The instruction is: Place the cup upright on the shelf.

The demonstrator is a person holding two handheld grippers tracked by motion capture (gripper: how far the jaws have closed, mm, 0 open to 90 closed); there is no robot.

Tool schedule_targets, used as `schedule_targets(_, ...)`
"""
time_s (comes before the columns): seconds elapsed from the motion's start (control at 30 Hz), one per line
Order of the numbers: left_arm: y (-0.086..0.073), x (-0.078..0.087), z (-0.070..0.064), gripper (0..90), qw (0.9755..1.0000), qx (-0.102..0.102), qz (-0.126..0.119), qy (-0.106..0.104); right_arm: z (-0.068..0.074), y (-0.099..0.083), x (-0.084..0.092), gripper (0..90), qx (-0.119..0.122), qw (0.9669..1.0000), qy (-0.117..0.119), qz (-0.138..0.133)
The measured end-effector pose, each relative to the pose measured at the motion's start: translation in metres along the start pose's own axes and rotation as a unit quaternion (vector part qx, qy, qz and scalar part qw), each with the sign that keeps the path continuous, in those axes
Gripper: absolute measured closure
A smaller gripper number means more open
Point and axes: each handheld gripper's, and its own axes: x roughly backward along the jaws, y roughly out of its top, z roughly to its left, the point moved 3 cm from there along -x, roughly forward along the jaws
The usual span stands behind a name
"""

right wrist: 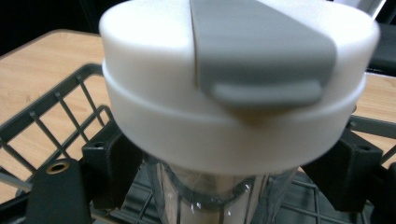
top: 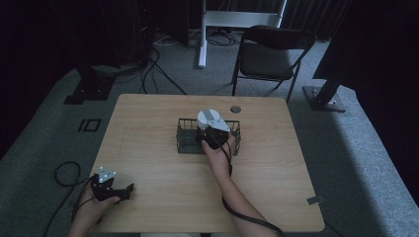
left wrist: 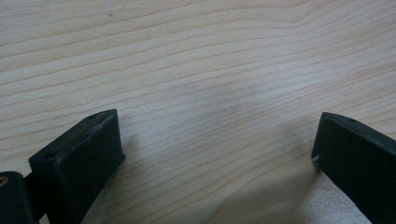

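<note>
Big wooden table [top: 158, 148] with a black wire basket [top: 184, 140] sitting around the middle. Standing in the basket is a clear cup with a white lid [right wrist: 233, 93] and a grey flip tab [right wrist: 266, 51]. The right gripper [top: 213, 134] has its jaws clamped on the cup just under the lid. The left gripper [top: 111, 187] rests near the table's front-left corner, jaws wide apart over bare wood.

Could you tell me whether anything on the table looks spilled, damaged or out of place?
Nothing stands out. The lidded cup stands upright in the wire basket, held by the right gripper; the left gripper hangs open over bare table.
</note>
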Motion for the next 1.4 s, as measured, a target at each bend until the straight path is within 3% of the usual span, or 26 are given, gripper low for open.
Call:
schedule_targets(0.53, 0.0, 0.0, 0.0, 2.0, 1.0, 0.0, 0.0, 0.0, -0.004, -0.002, 0.002, 15.6, -0.01, 0.9996, 0.028, -0.002)
schedule_targets(1.03, 0.0, 0.0, 0.0, 2.0, 1.0, 0.0, 0.0, 0.0, -0.009, 0.0, 0.011, 11.5, 0.011, 0.9976, 0.069, 0.001)
schedule_targets(1.17, 0.0, 0.0, 0.0, 2.0, 1.0, 0.0, 0.0, 0.0, -0.011, -0.003, 0.01, 11.5, 0.025, 0.9968, 0.074, 0.02)
schedule_targets(1.4, 0.0, 0.0, 0.0, 2.0, 1.0, 0.0, 0.0, 0.0, -0.013, 0.0, 0.015, 11.5, 0.014, 0.9961, 0.087, 0.007)
